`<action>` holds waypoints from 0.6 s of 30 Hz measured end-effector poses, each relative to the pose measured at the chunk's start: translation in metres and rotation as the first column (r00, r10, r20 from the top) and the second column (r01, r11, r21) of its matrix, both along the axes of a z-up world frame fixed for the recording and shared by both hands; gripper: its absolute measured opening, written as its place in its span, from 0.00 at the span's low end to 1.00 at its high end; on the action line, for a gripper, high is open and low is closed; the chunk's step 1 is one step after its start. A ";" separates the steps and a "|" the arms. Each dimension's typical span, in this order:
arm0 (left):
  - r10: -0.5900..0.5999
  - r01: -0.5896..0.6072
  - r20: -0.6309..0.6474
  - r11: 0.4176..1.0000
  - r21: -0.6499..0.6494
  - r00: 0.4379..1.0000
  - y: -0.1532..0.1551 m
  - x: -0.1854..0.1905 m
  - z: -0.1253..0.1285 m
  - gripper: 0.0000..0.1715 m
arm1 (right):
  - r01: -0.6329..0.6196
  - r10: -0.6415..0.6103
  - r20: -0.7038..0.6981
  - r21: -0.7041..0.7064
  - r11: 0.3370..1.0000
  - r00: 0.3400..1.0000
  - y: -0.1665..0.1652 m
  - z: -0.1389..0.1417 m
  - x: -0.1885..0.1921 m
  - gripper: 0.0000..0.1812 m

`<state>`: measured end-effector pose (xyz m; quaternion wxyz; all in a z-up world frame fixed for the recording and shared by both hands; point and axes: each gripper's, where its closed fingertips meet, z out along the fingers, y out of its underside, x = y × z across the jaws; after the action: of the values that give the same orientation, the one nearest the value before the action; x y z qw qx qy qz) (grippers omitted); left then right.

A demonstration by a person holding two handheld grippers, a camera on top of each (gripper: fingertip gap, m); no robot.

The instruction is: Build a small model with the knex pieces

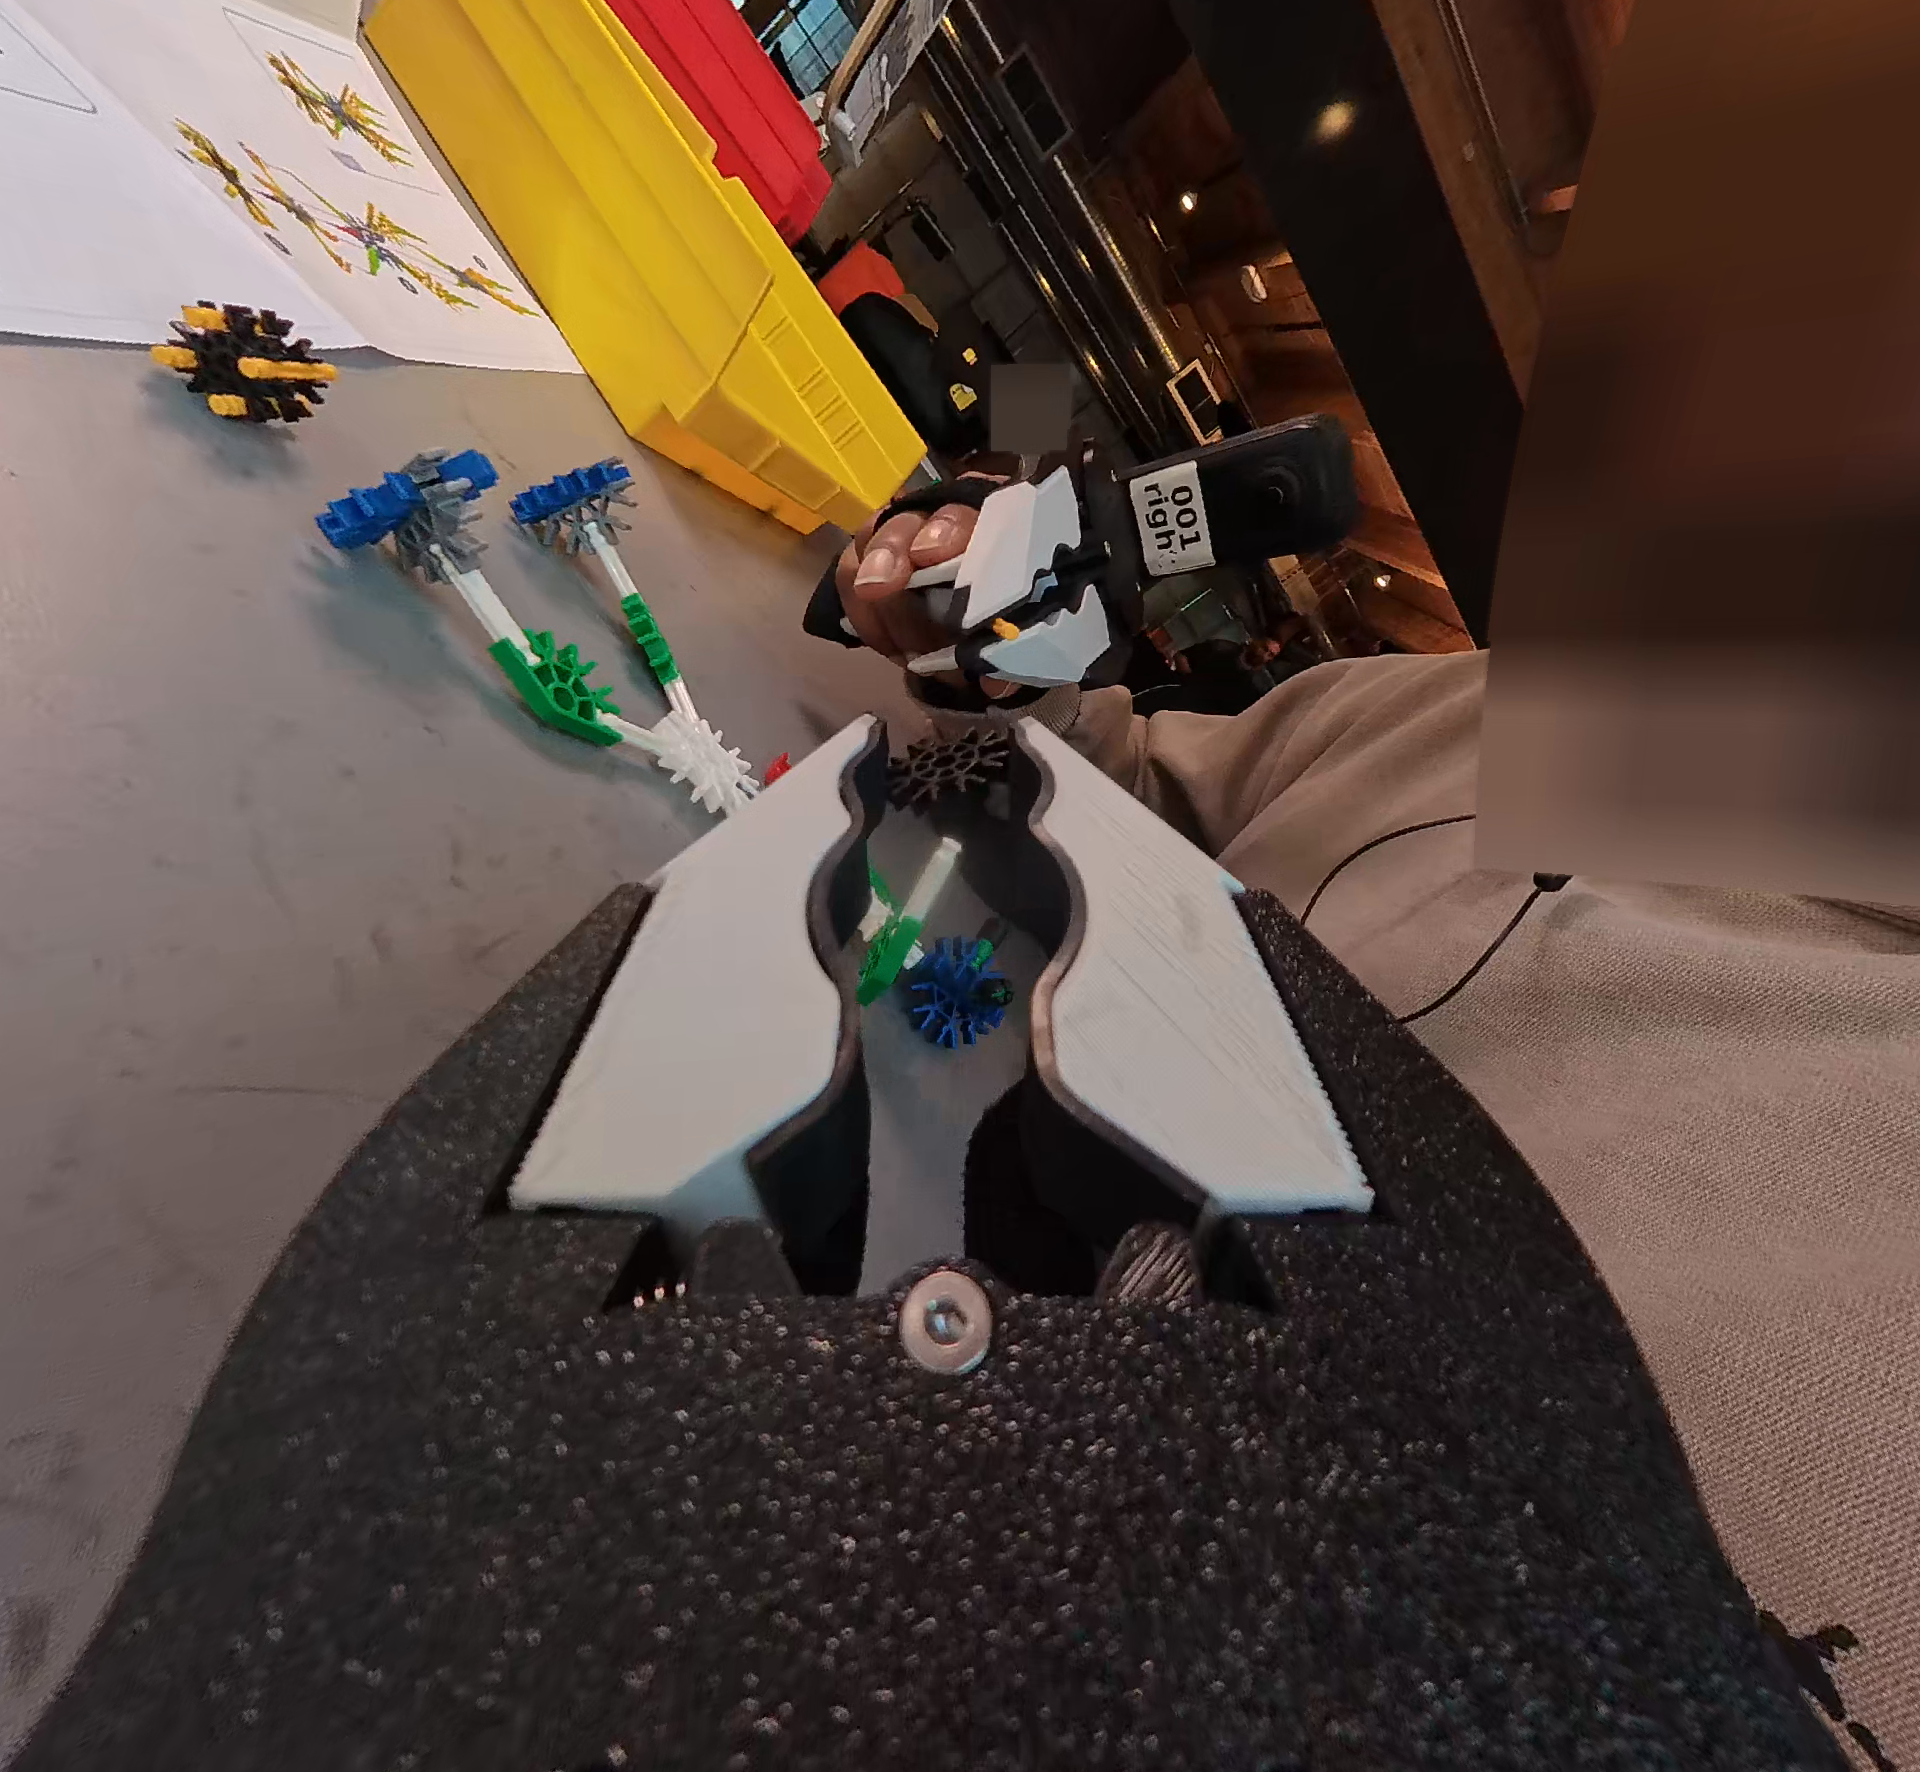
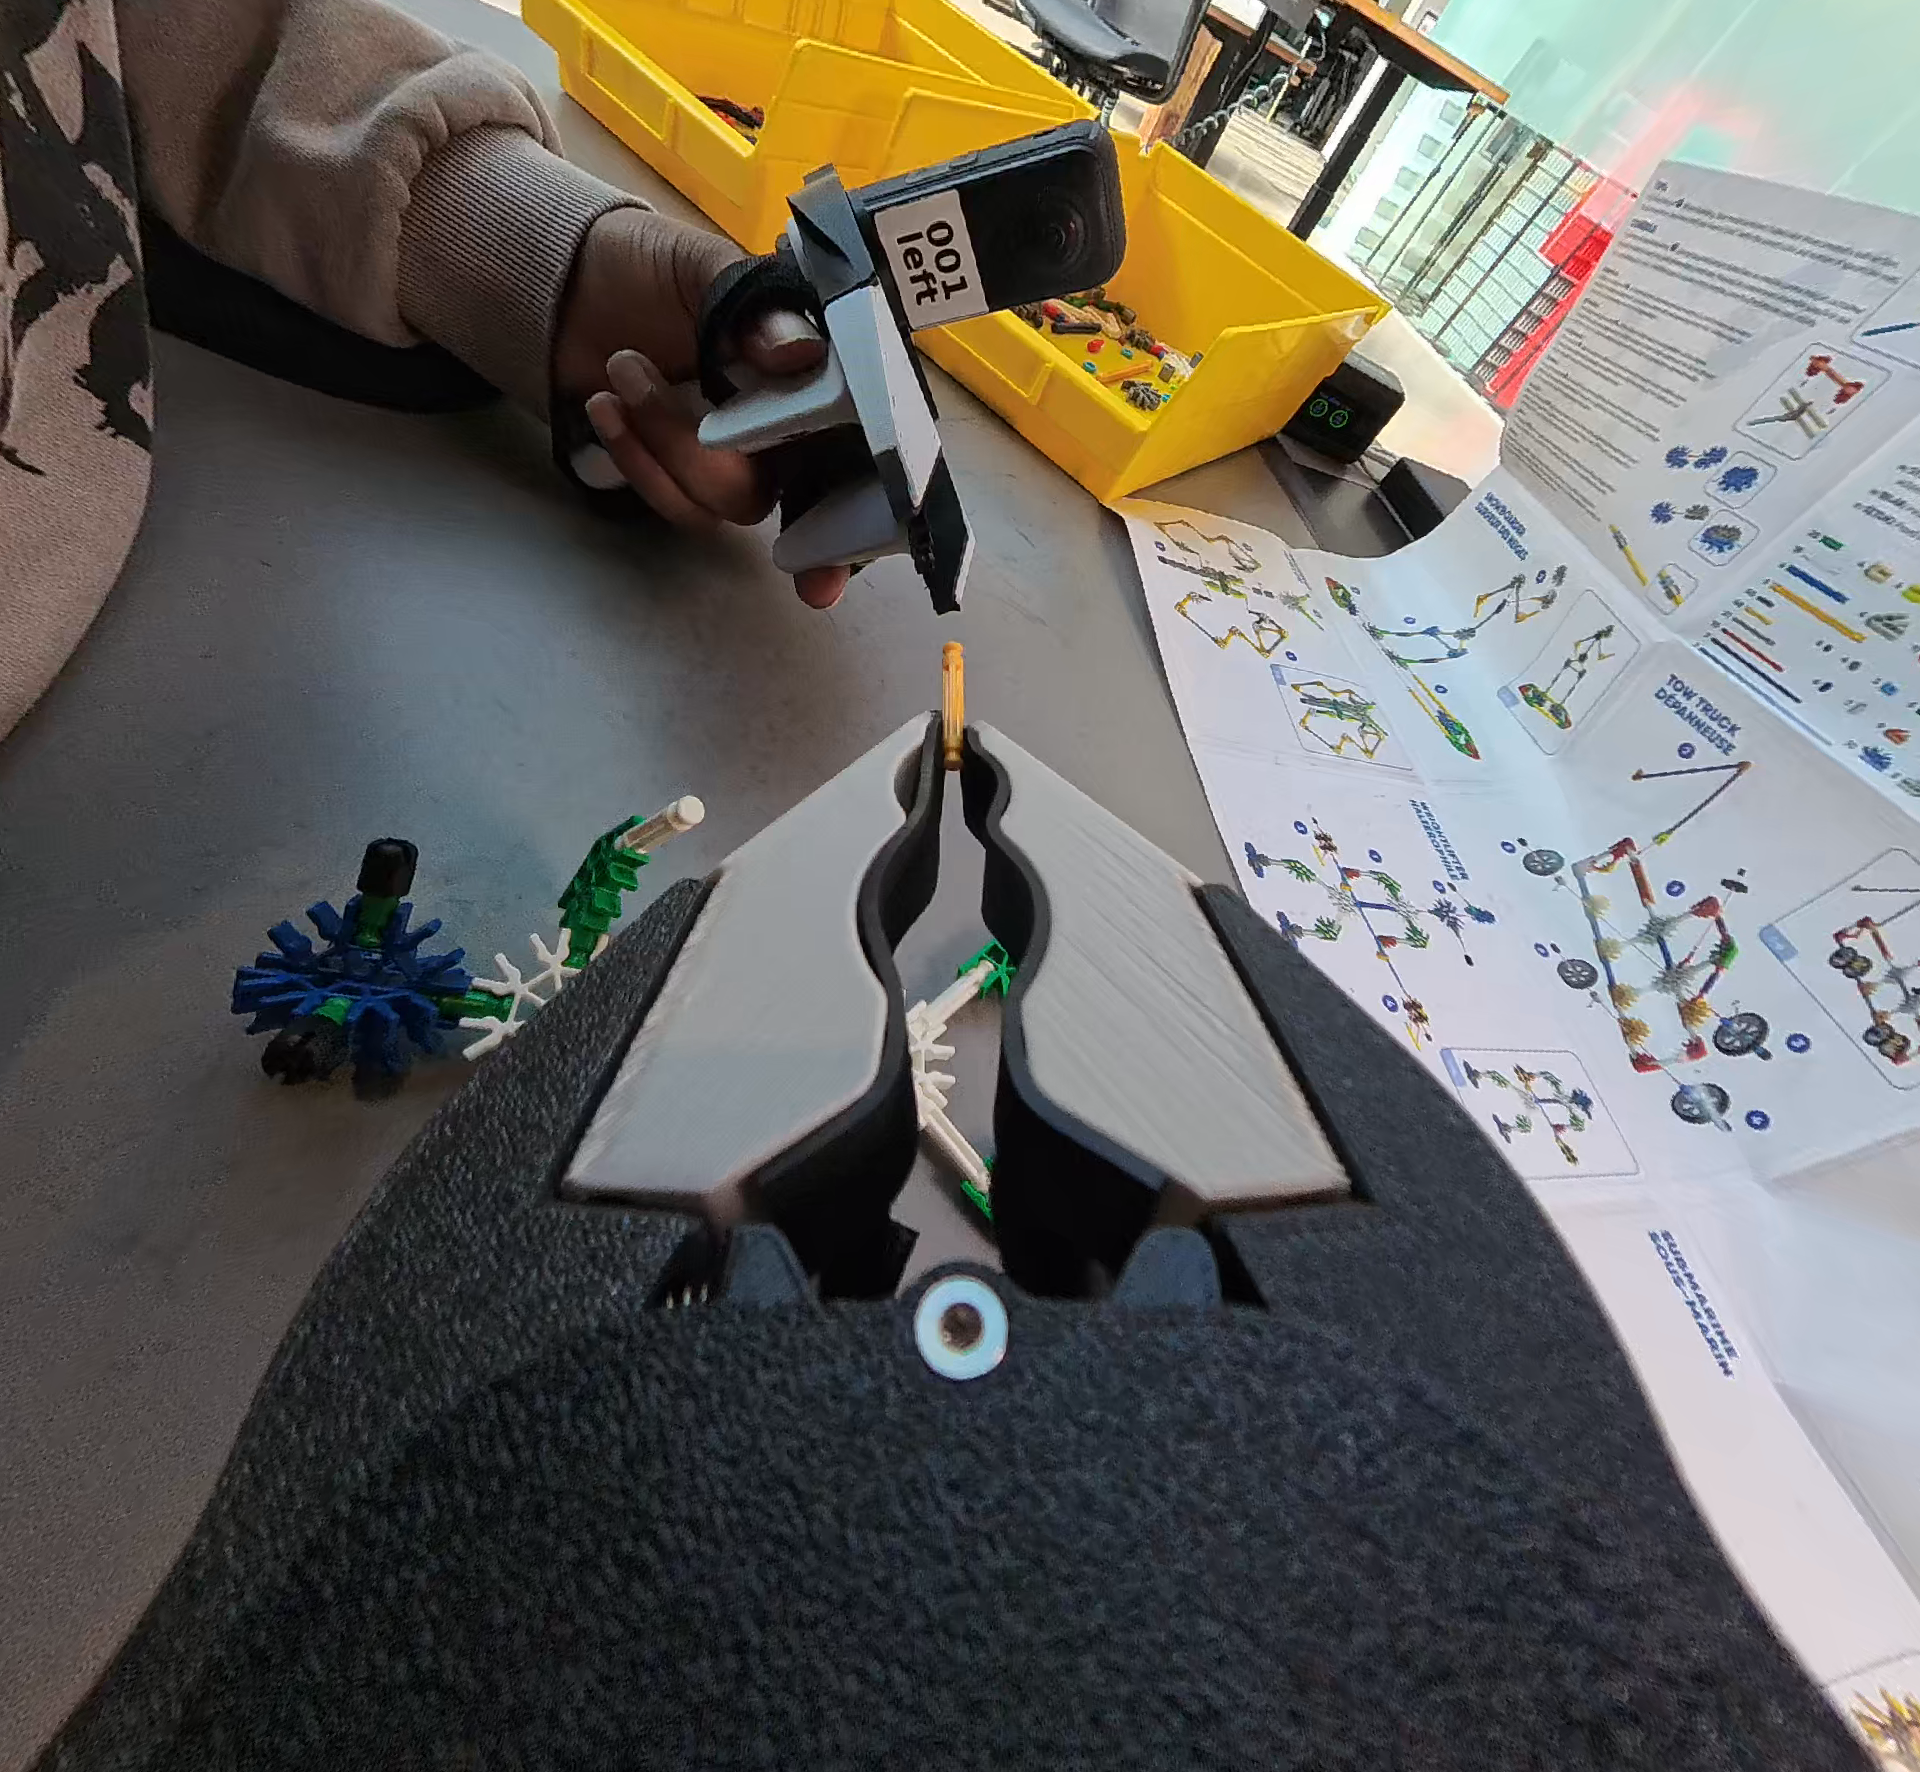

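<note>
A grey table (image 2: pixel 312 683) is seen bearing a yellow bin (image 2: pixel 1039 195) at the far side and an instruction sheet (image 2: pixel 1455 787) to the right. The left gripper (image 1: pixel 948 766) is closed to a narrow gap on a black snowflake connector (image 1: pixel 948 768) at its tips. A short yellow rod (image 2: pixel 952 699) is pinched at the nearly closed tips of the right gripper (image 2: pixel 952 735), just near the left gripper's fingers (image 2: pixel 940 538).

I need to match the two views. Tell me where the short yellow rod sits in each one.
Left wrist view: the yellow rod is a small stub pinched in the right gripper, centre, above this view's own fingers.
Right wrist view: the yellow rod sticks up from the right gripper, at centre.
Shared landmark: the yellow bin.
</note>
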<state>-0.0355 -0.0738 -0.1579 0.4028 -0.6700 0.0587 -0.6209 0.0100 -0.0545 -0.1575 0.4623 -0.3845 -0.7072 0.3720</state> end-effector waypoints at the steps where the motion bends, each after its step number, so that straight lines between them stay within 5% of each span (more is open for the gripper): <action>1: 0.000 0.000 -0.002 1.000 0.002 1.000 -0.001 0.000 0.000 0.13 | -0.001 0.001 0.000 0.000 1.000 1.000 -0.001 0.000 0.000 0.01; 18: 0.227 -0.192 -0.201 0.964 0.182 0.953 0.006 -0.024 0.002 0.14 | 0.188 -0.189 -0.135 -0.024 0.982 0.973 0.042 0.012 0.008 0.01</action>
<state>-0.0592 -0.0674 -0.1559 0.5102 -0.7023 0.0811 -0.4898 0.0177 -0.0129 -0.1451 0.5409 -0.4260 -0.6320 0.3558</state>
